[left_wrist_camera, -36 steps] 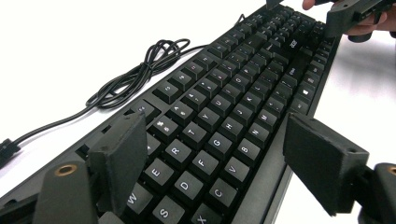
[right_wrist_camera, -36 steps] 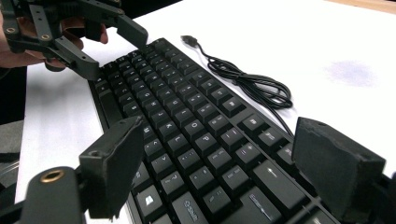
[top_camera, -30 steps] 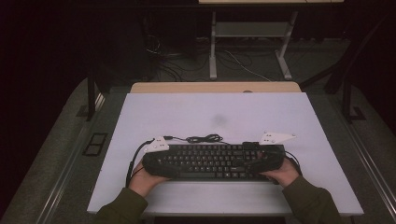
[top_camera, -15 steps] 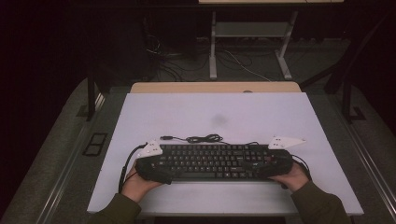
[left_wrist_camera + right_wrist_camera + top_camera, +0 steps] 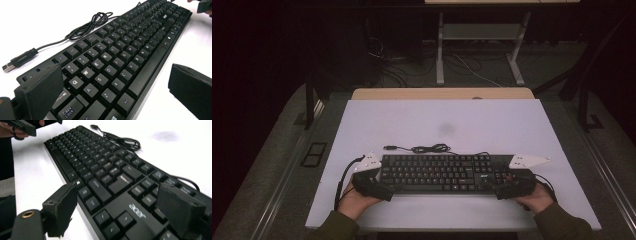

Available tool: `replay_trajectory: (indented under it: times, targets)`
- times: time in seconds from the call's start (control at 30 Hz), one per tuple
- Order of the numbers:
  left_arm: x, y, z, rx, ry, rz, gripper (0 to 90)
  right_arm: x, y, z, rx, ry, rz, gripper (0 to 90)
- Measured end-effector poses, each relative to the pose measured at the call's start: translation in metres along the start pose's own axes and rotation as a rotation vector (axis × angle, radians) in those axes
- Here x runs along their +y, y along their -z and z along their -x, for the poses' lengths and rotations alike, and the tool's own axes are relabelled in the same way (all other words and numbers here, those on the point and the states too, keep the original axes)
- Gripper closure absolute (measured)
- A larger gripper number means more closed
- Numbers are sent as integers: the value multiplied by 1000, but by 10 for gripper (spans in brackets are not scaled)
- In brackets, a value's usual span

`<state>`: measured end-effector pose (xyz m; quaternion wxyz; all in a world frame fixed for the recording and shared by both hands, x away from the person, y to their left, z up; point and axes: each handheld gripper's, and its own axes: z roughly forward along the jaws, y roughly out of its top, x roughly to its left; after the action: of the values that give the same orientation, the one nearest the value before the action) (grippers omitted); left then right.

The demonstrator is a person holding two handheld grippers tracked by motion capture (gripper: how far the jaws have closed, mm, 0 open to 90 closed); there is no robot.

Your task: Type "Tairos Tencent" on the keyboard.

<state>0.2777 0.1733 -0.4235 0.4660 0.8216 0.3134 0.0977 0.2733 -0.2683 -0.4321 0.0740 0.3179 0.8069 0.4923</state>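
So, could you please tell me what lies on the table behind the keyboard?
Behind the keyboard its own black cable lies bunched on the white table, ending in a loose USB plug. Farther back is a faint grey smudge. Where the cable joins the keyboard is not clear.

My keyboard (image 5: pixel 444 173) lies on the table (image 5: pixel 442 125), near my edge. Its cable (image 5: pixel 424 148) coils just behind it. My left gripper (image 5: pixel 373 186) and right gripper (image 5: pixel 512 186) flank its ends.

"acer" and "Caps Lock" on the keyboard (image 5: pixel 105 177)
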Motion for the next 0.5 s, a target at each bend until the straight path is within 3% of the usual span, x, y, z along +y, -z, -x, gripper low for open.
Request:
replay_trajectory:
  times: [0.5]
  targets:
    - [-1, -2, 1, -13, -24, -1, 0, -18, 19, 6, -25, -24, -3, 166]
